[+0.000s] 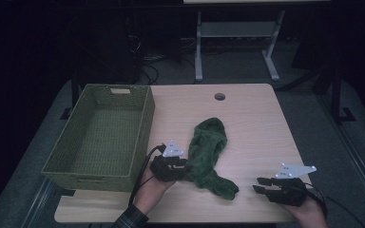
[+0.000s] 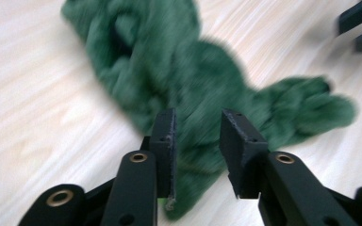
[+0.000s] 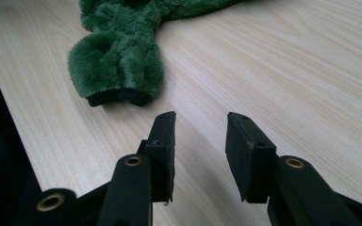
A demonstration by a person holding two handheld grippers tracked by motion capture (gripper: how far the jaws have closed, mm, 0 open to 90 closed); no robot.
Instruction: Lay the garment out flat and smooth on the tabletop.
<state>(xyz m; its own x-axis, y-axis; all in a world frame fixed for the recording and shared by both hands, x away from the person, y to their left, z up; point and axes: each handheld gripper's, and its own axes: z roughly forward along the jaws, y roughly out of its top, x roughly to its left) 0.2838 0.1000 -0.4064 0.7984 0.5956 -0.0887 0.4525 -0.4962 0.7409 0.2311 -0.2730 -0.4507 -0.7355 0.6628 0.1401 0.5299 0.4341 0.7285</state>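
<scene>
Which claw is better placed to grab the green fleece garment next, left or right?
Probably the left. The left claw sits at the green fleece garment, its open jaws straddling the fabric. The right claw rests on bare table, apart from the garment's cuff.

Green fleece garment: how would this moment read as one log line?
green fleece garment on table | left gripper open over it | right gripper open, apart | basket beside

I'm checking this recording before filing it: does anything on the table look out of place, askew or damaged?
Only the fuzzy green fleece garment stands out: it lies crumpled and twisted on the light wooden table, outside the woven green basket beside it. The left gripper, jaws parted, is at its edge. Nothing looks spilled or broken.
</scene>
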